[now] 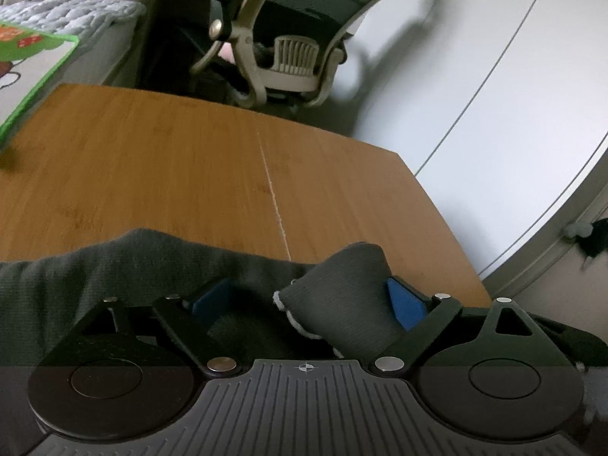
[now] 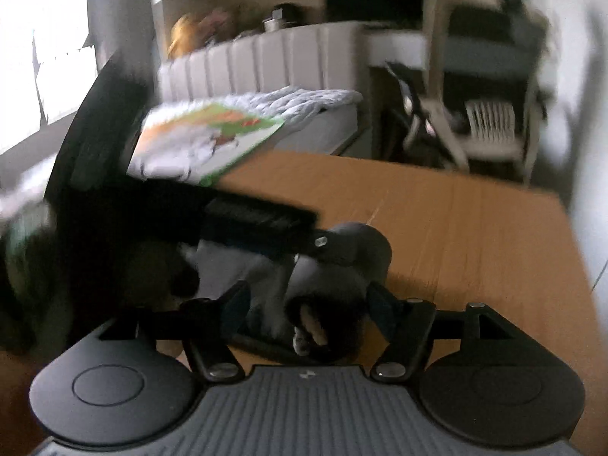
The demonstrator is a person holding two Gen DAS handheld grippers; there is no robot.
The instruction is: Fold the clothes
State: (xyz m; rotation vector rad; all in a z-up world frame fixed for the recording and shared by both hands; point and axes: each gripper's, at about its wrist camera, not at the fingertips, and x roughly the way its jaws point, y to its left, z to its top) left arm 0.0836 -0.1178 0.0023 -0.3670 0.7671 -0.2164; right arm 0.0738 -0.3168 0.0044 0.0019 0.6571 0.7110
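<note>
A dark grey knit garment (image 1: 125, 277) lies on the wooden table (image 1: 190, 167). My left gripper (image 1: 307, 304) is open, its blue pads (image 1: 404, 304) spread wide, with a rolled-up cuff or corner of the garment (image 1: 342, 296) standing between them against the right pad. In the blurred right wrist view, my right gripper (image 2: 307, 304) is open over a bunched part of the garment (image 2: 342, 262). The left gripper's black body (image 2: 243, 220) lies just beyond it.
A green-edged picture book (image 1: 34, 60) lies at the table's far left and shows in the right wrist view (image 2: 205, 136). An office chair (image 1: 292, 41) stands behind the table. A bed with a white quilted blanket (image 1: 72, 15) is beyond. A white wall is to the right.
</note>
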